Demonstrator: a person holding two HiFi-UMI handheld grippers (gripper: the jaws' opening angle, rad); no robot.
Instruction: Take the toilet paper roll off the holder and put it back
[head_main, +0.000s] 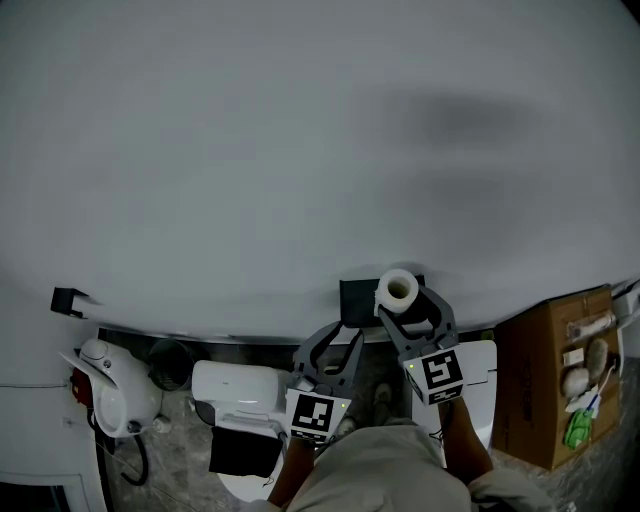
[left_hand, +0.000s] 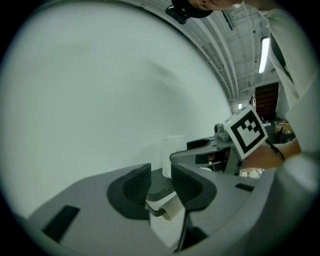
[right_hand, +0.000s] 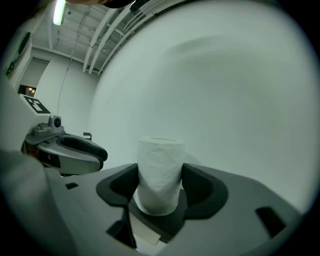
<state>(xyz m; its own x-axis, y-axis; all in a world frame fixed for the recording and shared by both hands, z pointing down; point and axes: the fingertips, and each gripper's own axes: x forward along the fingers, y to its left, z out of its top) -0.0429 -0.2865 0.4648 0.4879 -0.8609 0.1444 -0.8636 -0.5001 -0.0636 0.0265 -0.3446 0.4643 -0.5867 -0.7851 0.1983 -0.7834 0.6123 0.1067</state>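
**Seating the roll back on its holder**

The right gripper (head_main: 408, 305) is clamped on the white toilet paper roll (head_main: 398, 289), which stands upright between its pads, just beside the black wall-mounted holder (head_main: 356, 300). The left gripper (head_main: 336, 347) waits below the holder, jaws slightly apart and empty. Judging by this, the roll's hollow core should be lined up with the holder's arm before sliding on. Grip lightly, since soft paper crushes.

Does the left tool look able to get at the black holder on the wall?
Probably yes. The left tool is open, empty and close in front of the holder, with nothing between them; the right tool holds the roll off to the side.
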